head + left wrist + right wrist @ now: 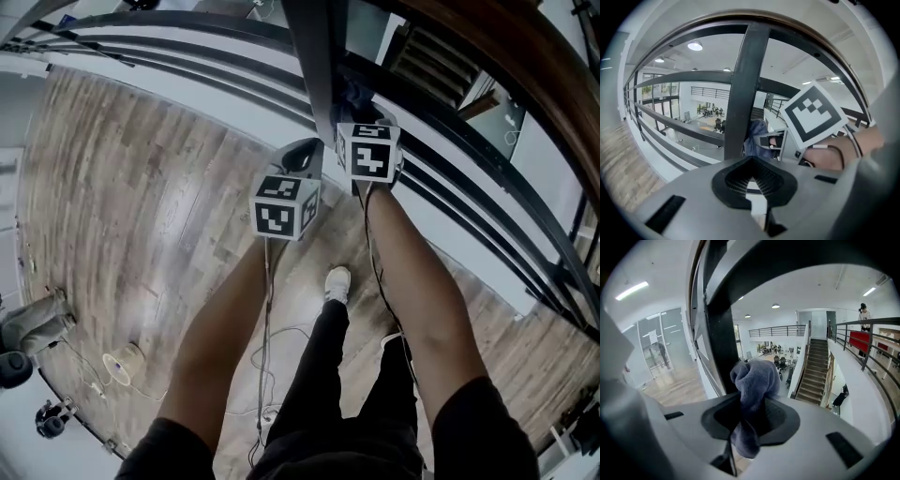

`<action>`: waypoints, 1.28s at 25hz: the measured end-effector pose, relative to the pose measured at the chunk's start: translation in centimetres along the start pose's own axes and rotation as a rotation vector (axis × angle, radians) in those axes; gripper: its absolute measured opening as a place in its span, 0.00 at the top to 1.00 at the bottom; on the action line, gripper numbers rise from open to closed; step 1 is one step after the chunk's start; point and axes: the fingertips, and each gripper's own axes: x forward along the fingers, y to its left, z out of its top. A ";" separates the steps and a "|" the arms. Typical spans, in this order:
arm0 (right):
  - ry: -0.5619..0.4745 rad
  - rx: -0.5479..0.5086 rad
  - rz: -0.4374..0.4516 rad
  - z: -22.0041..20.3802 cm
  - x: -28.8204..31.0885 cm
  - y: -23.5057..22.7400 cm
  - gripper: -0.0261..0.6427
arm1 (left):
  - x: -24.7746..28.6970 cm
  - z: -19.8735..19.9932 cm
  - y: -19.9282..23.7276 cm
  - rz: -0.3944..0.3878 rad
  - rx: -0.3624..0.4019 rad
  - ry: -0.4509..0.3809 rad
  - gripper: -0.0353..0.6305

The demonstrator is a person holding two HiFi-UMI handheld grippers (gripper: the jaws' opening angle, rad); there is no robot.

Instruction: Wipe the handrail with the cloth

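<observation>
A: Quick check, where's the cloth point(754, 380)?

B: We've got it in the right hand-held gripper point(751, 420). Jaws are clenched on it: a blue-grey wad bulges out the front and a tail hangs below the pads.

A: And vs. the handrail point(525, 70)?

B: Cloth's up by the dark metal post point(314, 66), just to its right in the head view, below the brown wooden handrail. Touching the post or not, we can't tell.

A: Left side?

B: Left hand-held gripper point(752, 185) is closed w/ nothing in it. In the head view it sits just beside the right one, a bit lower, at the post's left. Its cam sees the post dead ahead, plus the right one's marker cube point(813, 115) w/ the cloth peeking past the post.

A: Anything else?

B: Both our forearms point(412, 272) reach fwd over the wood floor point(141, 187). One white shoe point(337, 281) shows btw them.
</observation>
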 end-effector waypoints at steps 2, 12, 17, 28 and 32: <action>0.012 -0.008 0.001 0.0 -0.6 -0.1 0.81 | -0.2 -0.3 -0.4 0.008 -0.007 0.004 0.95; 0.046 0.029 -0.107 -3.3 -5.9 -5.6 0.81 | -0.9 -0.9 -5.0 -0.018 0.006 0.036 0.95; 0.068 0.029 -0.147 -5.6 -8.8 -9.1 0.81 | -0.1 -1.2 -8.9 -0.062 0.009 0.052 0.95; 0.099 0.089 -0.226 -10.4 -16.1 -17.9 0.81 | 2.1 -1.8 -19.5 -0.143 -0.018 0.083 0.95; 0.112 0.121 -0.251 -12.0 -18.8 -20.9 0.81 | 2.9 -2.3 -22.5 -0.151 -0.026 0.101 0.95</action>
